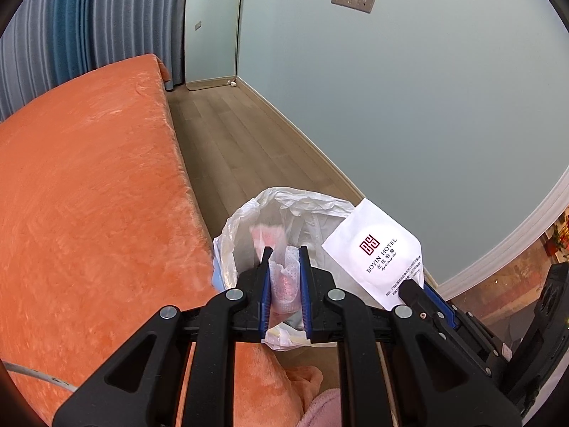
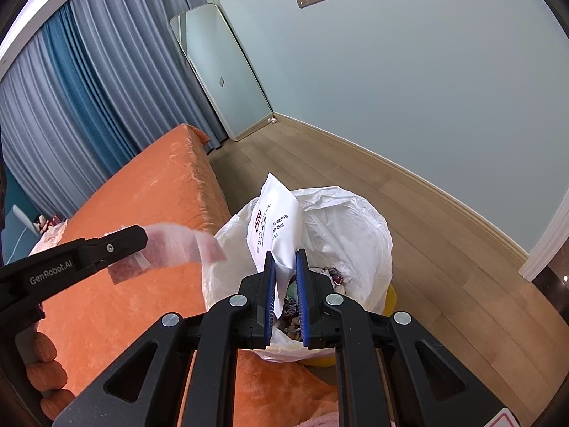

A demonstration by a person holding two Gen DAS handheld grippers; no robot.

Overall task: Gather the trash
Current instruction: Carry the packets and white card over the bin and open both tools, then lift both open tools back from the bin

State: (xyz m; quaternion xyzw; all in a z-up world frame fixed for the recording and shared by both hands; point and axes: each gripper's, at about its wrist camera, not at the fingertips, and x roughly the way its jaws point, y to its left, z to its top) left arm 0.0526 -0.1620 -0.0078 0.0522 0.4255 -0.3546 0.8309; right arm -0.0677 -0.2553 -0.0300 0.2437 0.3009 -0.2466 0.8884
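My left gripper [image 1: 285, 249] is shut on a translucent pinkish wrapper [image 1: 282, 281] and holds it above the white-lined trash bin [image 1: 231, 238]. In the right wrist view the left gripper [image 2: 142, 238] comes in from the left with the wrapper [image 2: 181, 245] sticking out over the bed edge. My right gripper [image 2: 285, 252] is shut on a white hotel paper packet [image 2: 274, 224] over the bin [image 2: 355, 227], which holds mixed trash. The packet [image 1: 377, 249] and the right gripper [image 1: 409, 284] also show in the left wrist view.
An orange blanket covers the bed [image 1: 89, 185] left of the bin. Wooden floor [image 2: 444, 242] runs between bed and pale blue wall. A mirror [image 2: 220, 71] leans in the far corner beside blue-grey curtains [image 2: 71, 99]. A yellow object [image 2: 389, 295] peeks from under the bin.
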